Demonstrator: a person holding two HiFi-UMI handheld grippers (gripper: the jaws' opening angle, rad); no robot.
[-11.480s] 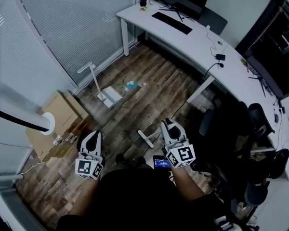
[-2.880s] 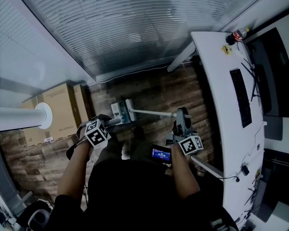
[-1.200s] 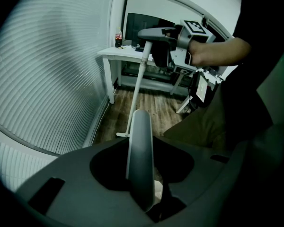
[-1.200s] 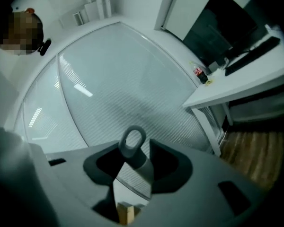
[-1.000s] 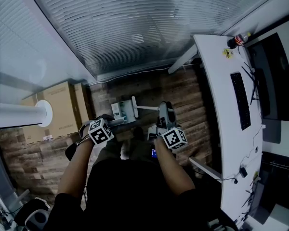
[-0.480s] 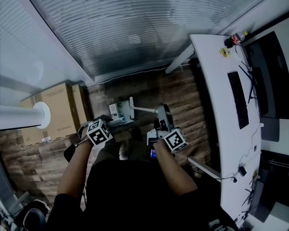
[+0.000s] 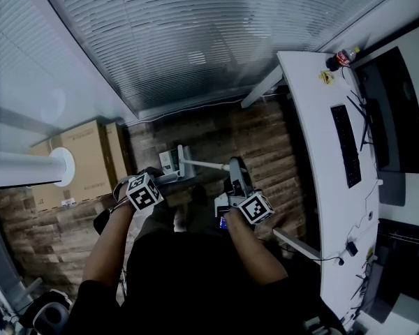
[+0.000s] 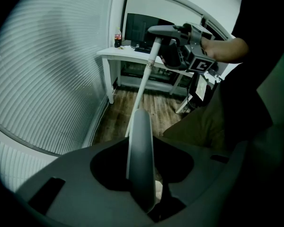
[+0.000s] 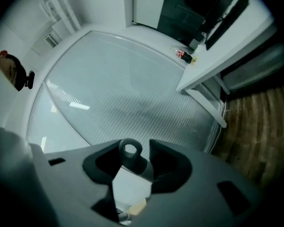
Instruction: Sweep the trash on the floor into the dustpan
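The white dustpan [image 7: 167, 160] sits on the wooden floor by the glass wall, with something greenish in it that is too small to name. My left gripper [image 7: 156, 178] is shut on its thick grey handle [image 8: 140, 141], which stands up between the jaws. The broom's head [image 7: 180, 156] rests right beside the pan, and its thin white handle [image 7: 206, 164] runs to my right gripper [image 7: 234, 166]. That gripper's jaws have just been closing, and they grip the handle's looped top end [image 9: 130, 151]. Seen from the left gripper, the broom handle [image 8: 144, 77] rises to the right gripper [image 8: 163, 32].
A long white desk [image 7: 314, 131] with a keyboard [image 7: 342, 145], monitor [image 7: 398, 103] and bottle [image 7: 346, 54] runs along the right. A cardboard box [image 7: 84, 159] and a white post [image 7: 28, 169] stand at the left. The blind-covered glass wall [image 7: 195, 40] closes the far side.
The broom head has slid left, closer to the dustpan. My right gripper has shifted a little and rolled on the handle. The left gripper and the dustpan have stayed put.
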